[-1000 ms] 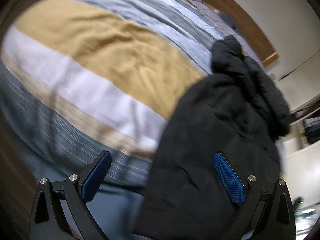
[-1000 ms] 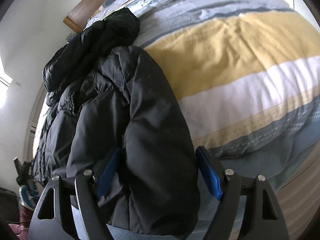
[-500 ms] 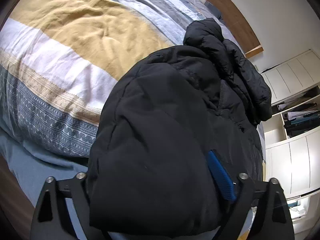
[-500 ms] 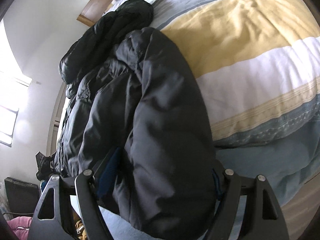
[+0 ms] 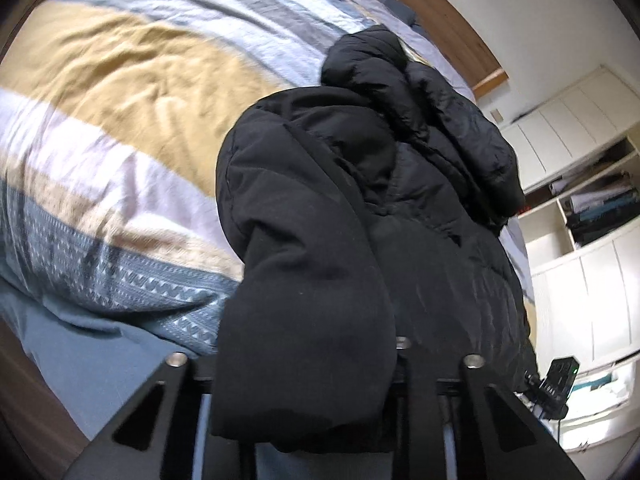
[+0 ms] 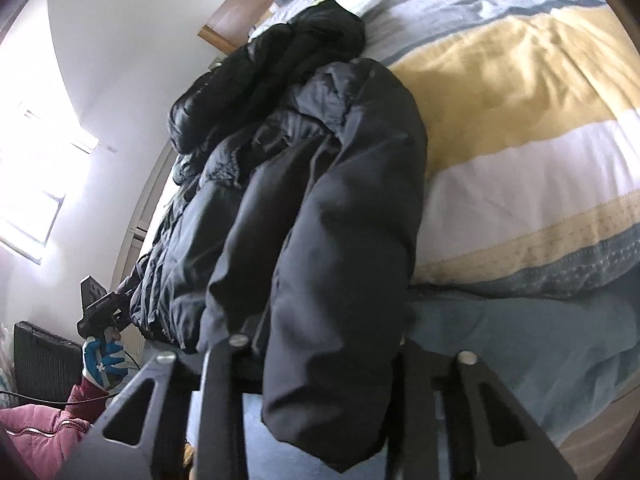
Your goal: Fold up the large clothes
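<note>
Duvet point(image 5: 120, 92): striped yellow, white and blue; fills left of left wrist view, right of right wrist view.
Jacket point(image 5: 360, 208): black, puffy; centre of both views, lying on the bed, its near fold draped over the fingers.
Left gripper point(image 5: 304, 364): closed on the jacket fold.
Right gripper point(image 6: 328, 360): clamped on the jacket fold.
Shelves point(image 5: 600, 204): upper right of left wrist view, holding stacked papers and books.
Headboard point(image 6: 256, 4): wooden, top centre.

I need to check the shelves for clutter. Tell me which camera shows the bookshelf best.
The left wrist view: the bookshelf shows at its right edge, open, with stacked books or papers. The right wrist view shows none of it, only a window and wall.
</note>
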`<state>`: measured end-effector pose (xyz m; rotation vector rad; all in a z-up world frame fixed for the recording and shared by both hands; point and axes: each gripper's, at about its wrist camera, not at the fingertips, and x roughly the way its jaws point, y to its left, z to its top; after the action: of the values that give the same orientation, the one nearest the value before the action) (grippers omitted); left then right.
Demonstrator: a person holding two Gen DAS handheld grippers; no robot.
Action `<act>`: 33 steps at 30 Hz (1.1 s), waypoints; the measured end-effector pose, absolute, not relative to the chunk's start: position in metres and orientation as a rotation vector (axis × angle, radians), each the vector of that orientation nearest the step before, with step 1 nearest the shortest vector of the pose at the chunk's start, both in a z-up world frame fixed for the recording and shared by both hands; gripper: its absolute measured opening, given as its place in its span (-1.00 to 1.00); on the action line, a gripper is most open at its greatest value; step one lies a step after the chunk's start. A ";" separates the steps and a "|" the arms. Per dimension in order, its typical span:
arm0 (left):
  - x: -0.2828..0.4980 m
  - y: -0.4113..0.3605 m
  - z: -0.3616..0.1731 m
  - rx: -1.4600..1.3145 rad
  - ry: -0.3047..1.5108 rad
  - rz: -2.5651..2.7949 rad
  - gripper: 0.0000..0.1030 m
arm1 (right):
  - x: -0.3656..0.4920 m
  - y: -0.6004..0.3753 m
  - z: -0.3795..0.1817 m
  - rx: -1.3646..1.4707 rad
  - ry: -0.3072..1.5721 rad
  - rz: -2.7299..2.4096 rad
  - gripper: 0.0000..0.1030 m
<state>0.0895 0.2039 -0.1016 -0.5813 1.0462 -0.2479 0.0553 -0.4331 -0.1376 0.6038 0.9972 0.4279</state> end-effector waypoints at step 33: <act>0.212 0.174 0.060 -0.680 0.727 -0.633 -0.69 | 0.162 -0.453 0.000 0.700 0.630 0.605 -0.60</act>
<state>0.2115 0.1737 0.0599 -0.6800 0.7270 -0.6330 0.1617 -0.4527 0.0000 0.7002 0.6303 0.6054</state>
